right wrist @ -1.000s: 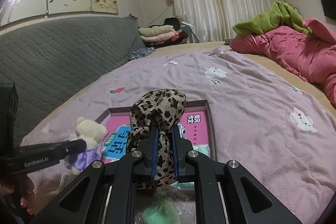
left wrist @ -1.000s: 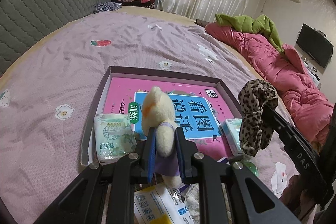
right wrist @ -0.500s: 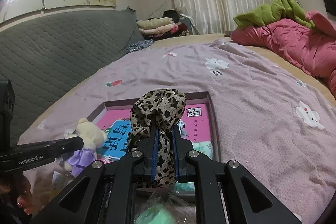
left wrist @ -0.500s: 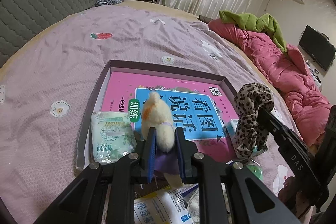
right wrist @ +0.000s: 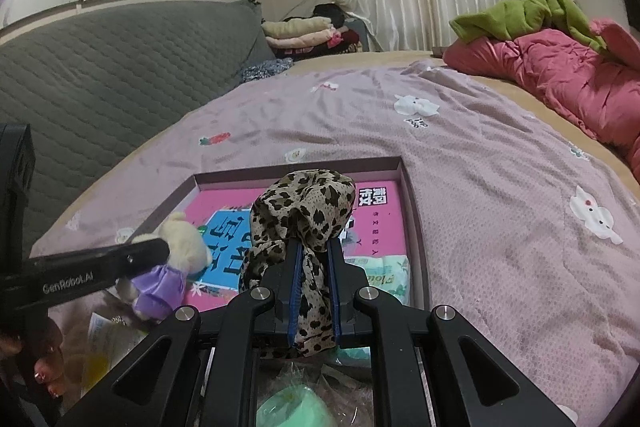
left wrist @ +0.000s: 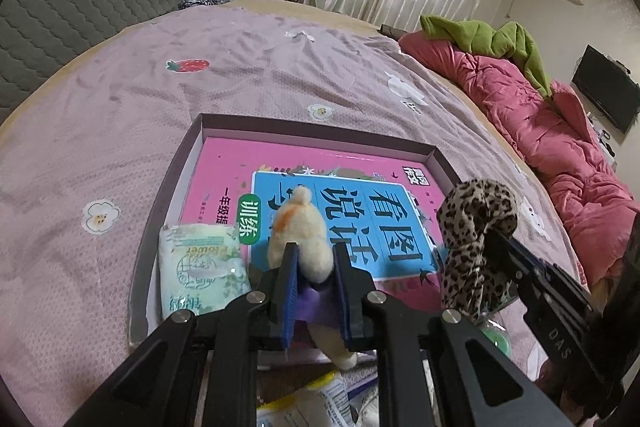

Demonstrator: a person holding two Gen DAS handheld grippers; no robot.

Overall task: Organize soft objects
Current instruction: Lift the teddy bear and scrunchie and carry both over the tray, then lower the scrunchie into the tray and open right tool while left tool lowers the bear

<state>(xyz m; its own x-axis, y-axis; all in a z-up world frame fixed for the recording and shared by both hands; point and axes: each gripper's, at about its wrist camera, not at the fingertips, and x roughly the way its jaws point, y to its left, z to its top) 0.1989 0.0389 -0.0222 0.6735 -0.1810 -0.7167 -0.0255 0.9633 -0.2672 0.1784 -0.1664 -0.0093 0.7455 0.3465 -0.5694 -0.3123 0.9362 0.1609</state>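
Note:
My left gripper (left wrist: pixel 314 269) is shut on a small cream plush bear (left wrist: pixel 302 231) in a purple dress and holds it low over the near part of a shallow purple box (left wrist: pixel 320 133). The bear also shows in the right wrist view (right wrist: pixel 182 247). My right gripper (right wrist: pixel 313 273) is shut on a leopard-print scrunchie (right wrist: pixel 304 211), held above the box's near right part; the scrunchie also shows in the left wrist view (left wrist: pixel 476 231). A pink and blue book (left wrist: pixel 352 203) lies flat in the box.
A tissue pack (left wrist: pixel 198 263) lies in the box's near left corner, another (right wrist: pixel 386 273) at its near right. Plastic packets (left wrist: pixel 304 407) and a green item (right wrist: pixel 296 407) lie close below me. A pink quilt (left wrist: pixel 560 135) lies at the right, a grey headboard (right wrist: pixel 100 75) at the left.
Both grippers have moved down and forward toward the box. The bear has tipped forward and sits lower over the book. The scrunchie has come lower over the box's near right side.

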